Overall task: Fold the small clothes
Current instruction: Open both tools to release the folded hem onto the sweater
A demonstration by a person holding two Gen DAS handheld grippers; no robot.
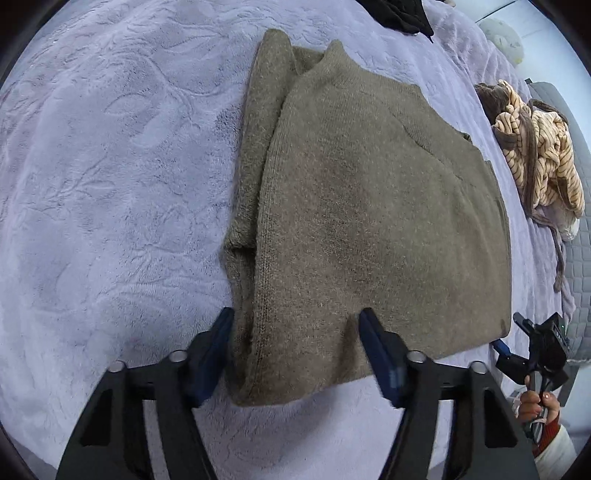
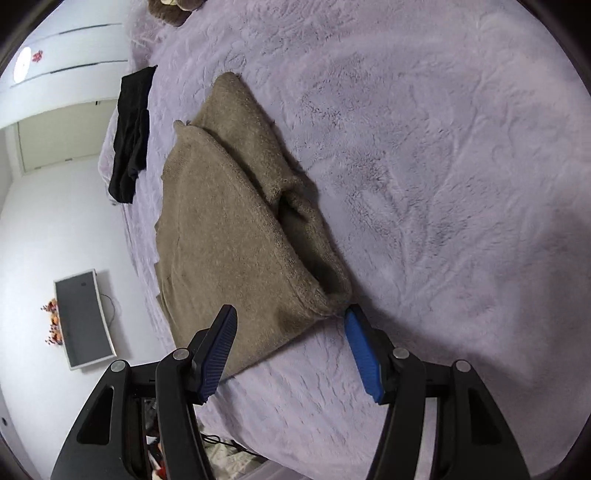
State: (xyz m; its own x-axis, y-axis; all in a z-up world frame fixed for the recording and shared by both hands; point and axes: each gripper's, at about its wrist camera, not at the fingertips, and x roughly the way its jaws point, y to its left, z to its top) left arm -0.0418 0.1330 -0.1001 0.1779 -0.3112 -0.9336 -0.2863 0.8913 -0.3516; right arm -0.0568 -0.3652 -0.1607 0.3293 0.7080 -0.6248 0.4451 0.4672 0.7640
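Note:
An olive-brown knit sweater (image 1: 369,206) lies partly folded on the lilac plush blanket (image 1: 110,184), one sleeve folded along its left side. My left gripper (image 1: 297,317) is open, its blue fingers straddling the sweater's near left corner without closing on it. My right gripper (image 2: 290,314) is open over the sweater's (image 2: 229,236) near corner, where the hem gapes open; its right pad (image 2: 360,350) touches that corner. The right gripper also shows in the left wrist view (image 1: 532,347), held by a hand at the sweater's right corner.
A striped tan and brown garment (image 1: 535,155) lies heaped at the right of the bed. A black garment (image 2: 131,136) lies by the bed's far edge (image 1: 402,14). A monitor (image 2: 83,317) stands by the white wall beyond the bed.

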